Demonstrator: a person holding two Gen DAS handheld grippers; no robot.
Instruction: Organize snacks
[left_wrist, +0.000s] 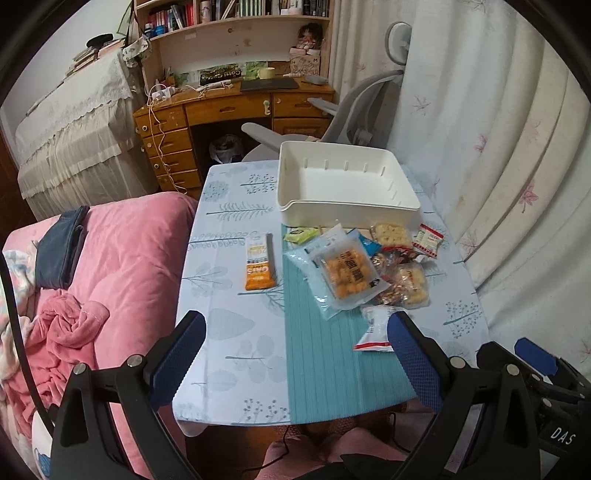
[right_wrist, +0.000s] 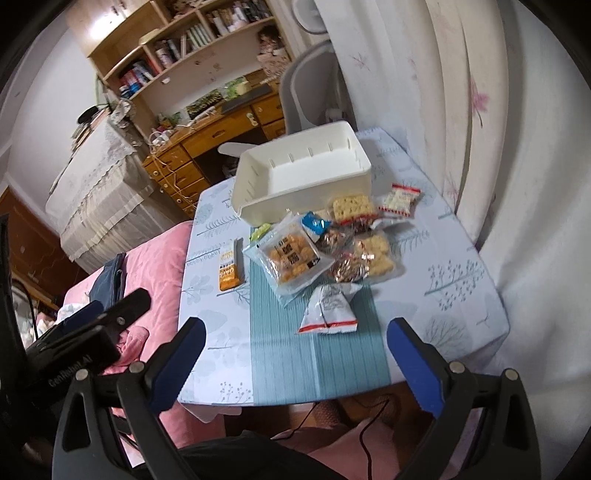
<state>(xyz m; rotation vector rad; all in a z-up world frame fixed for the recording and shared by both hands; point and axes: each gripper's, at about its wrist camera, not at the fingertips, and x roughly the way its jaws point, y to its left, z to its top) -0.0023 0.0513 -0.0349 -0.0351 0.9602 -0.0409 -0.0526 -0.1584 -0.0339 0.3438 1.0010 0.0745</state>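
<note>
Empty white bin upright at table's far end, snack packets heaped just before it

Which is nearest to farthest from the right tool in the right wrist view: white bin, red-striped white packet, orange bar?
1. Red-striped white packet: on the teal mat strip, just ahead of the right tool.
2. Orange bar: farther back, left of the mat, alone.
3. White bin: at the table's far end, behind the snack pile, empty.
</note>
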